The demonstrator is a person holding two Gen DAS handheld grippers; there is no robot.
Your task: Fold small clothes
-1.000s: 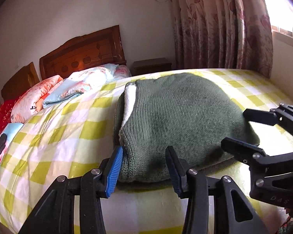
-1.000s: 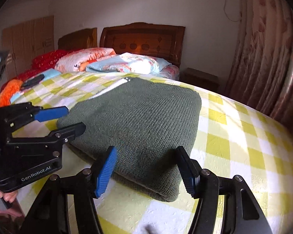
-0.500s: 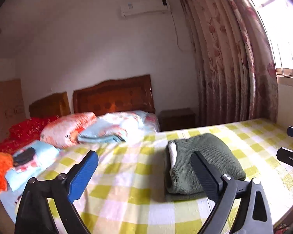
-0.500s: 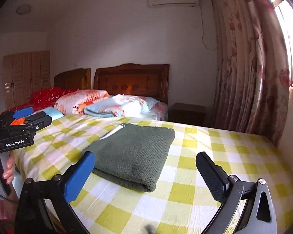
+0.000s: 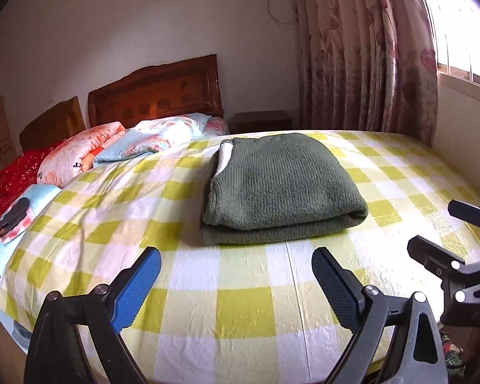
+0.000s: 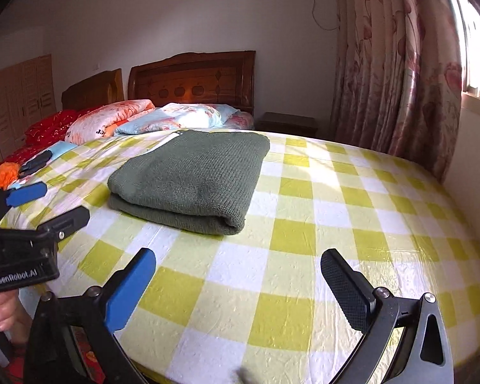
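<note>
One bed [image 5: 246,288], widest thing here, under a yellow-and-white checked sheet [image 6: 304,224]. Behind it, a dark wooden headboard [image 5: 156,89]; to the right, a flowered curtain [image 5: 361,51] beside a bright window [image 5: 457,25]. Against the wall between headboard and curtain, a small nightstand [image 6: 288,121]. At the head end, bedding piled up: an orange-pink floral roll [image 5: 76,156], a pale blue quilt [image 5: 163,137], a red cover [image 6: 51,124] further left. Folded on the sheet, about mid-bed: a green sweater [image 5: 278,188], doubled over in a flat rectangle, a strip of white lining showing at its left edge, rounded fold toward the near right. On the far left edge of the bed, something orange [image 6: 3,172] and a dark object [image 5: 14,212], too small to identify. Near the foot, clear of the sweater and touching no cloth: left gripper [image 5: 236,284], jaws spread wide, blue pads facing inward, nothing between them; right gripper [image 6: 238,288], jaws likewise spread and holding nothing. Visible at bottom left of the right wrist view: fingers [image 6: 6,316] around the left handle.
</note>
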